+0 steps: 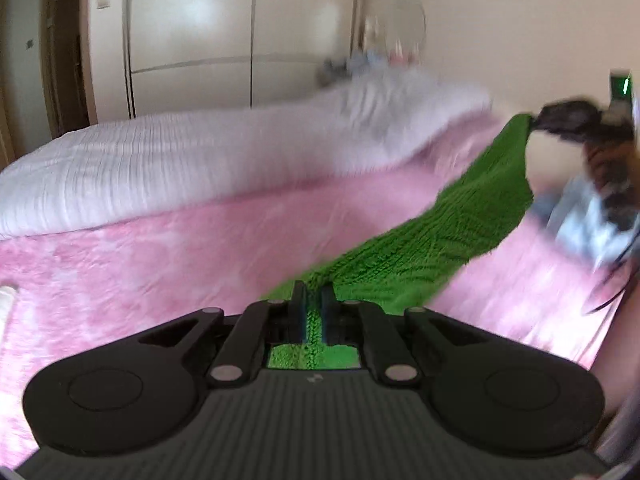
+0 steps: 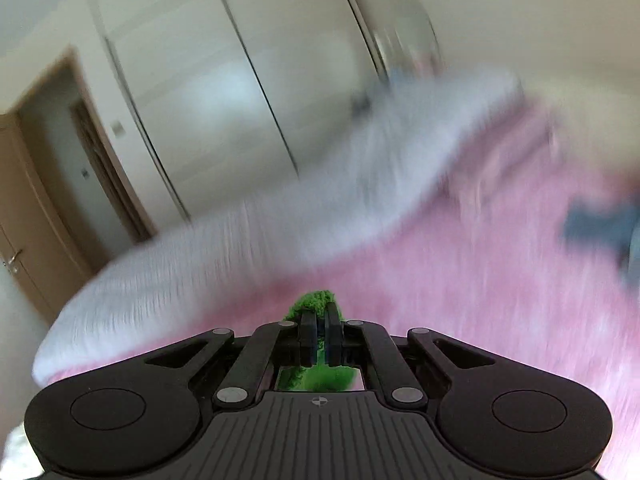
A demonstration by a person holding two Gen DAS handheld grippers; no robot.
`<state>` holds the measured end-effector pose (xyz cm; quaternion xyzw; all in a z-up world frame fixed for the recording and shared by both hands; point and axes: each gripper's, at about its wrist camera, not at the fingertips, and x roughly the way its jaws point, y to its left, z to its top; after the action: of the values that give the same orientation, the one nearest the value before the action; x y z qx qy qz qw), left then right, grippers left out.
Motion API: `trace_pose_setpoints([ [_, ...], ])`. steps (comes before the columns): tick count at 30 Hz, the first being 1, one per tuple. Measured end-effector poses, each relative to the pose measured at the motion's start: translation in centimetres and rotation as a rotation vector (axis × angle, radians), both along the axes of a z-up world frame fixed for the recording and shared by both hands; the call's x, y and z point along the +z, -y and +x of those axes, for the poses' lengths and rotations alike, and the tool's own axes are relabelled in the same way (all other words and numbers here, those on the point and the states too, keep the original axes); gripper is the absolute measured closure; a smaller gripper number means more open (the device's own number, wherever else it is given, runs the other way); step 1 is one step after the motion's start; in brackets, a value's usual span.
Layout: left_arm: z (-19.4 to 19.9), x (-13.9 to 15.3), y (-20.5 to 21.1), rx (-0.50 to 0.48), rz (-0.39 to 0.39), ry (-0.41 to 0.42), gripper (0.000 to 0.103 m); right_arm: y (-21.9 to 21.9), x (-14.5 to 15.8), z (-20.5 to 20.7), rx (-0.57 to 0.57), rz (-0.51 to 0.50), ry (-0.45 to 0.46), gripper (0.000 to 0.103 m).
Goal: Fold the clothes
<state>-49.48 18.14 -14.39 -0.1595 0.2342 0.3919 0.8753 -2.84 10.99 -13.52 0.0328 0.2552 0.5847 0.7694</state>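
Note:
A fuzzy green garment [image 1: 460, 216] hangs stretched above the pink bed cover [image 1: 160, 256]. My left gripper [image 1: 313, 300] is shut on one end of it, with green fabric pinched between its black fingers. The cloth runs up and to the right to my right gripper [image 1: 536, 120], blurred at the frame's right edge, which grips the other end. In the right wrist view my right gripper [image 2: 320, 320] is shut on a green tuft of the garment [image 2: 316, 304], and more green shows below the fingers. The rest of the garment is hidden from that view.
A white quilt [image 1: 200, 160] lies bunched along the far side of the bed. Behind it stand white wardrobe doors [image 1: 248, 40] and a wooden door [image 2: 24, 216] at the left. A dark blue cloth [image 2: 600, 224] lies on the pink cover at right. A hand [image 1: 600, 208] holds the right gripper.

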Motion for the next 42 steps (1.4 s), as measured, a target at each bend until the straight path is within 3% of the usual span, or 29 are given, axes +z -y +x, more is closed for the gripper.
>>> trace_pose_setpoints([
  [4,-0.3,3.7,-0.6,0.016,0.009,0.132,0.099,-2.8,6.0,-0.8,0.034,0.199,0.058,0.102],
  [6,-1.2,4.6,-1.6,0.064,-0.024,0.191,0.099,-4.8,8.7,-1.5,0.068,0.290,0.071,0.102],
  [9,-2.8,5.5,-3.0,0.164,-0.091,0.288,0.098,-8.7,11.7,-3.4,0.129,0.331,0.109,0.102],
  [10,-3.4,5.5,-3.7,0.207,-0.125,0.318,0.096,-10.8,12.2,-4.1,0.169,0.291,0.121,0.101],
  [12,-5.7,3.1,-6.7,0.408,-0.299,0.351,0.094,-15.7,11.9,-5.1,0.258,0.118,0.117,0.098],
  [14,-8.0,0.2,-8.5,0.574,-0.419,0.350,0.092,-20.1,10.5,-6.4,0.343,-0.087,0.096,0.073],
  [15,-8.6,-1.4,-8.7,0.610,-0.449,0.321,0.092,-21.0,9.5,-7.0,0.386,-0.138,0.079,0.049],
  [16,-9.3,-3.0,-8.9,0.646,-0.479,0.291,0.092,-21.1,8.3,-7.6,0.419,-0.152,0.059,0.040],
  [18,-10.4,-6.0,-9.1,0.709,-0.535,0.225,0.092,-20.2,5.7,-8.2,0.454,-0.186,0.038,0.038],
  [20,-9.7,-8.1,-8.2,0.689,-0.557,0.106,0.090,-18.9,2.5,-8.3,0.468,-0.263,0.016,0.037],
  [24,-7.0,-11.8,-6.4,0.598,-0.611,-0.071,0.079,-15.5,-6.4,-7.1,0.390,-0.557,-0.055,0.037],
  [27,-5.5,-14.0,-5.8,0.558,-0.675,-0.120,0.072,-10.7,-12.2,-5.3,0.314,-0.769,-0.084,0.037],
  [31,-3.3,-15.3,-4.5,0.486,-0.687,-0.215,0.067,-3.8,-18.5,-3.8,0.248,-1.010,-0.183,0.037],
  [33,-2.1,-15.6,-4.3,0.444,-0.675,-0.273,0.067,-1.4,-20.3,-3.4,0.247,-1.075,-0.237,0.037],
  [37,1.0,-15.1,-3.4,0.333,-0.592,-0.380,0.064,0.6,-22.1,-3.2,0.283,-1.100,-0.313,0.037],
  [40,3.5,-15.3,-2.8,0.188,-0.511,-0.479,0.062,1.1,-22.3,-3.1,0.318,-1.075,-0.314,0.037],
  [42,5.1,-15.7,-1.8,0.039,-0.443,-0.609,0.059,2.0,-22.5,-2.8,0.320,-1.067,-0.310,0.037],
])
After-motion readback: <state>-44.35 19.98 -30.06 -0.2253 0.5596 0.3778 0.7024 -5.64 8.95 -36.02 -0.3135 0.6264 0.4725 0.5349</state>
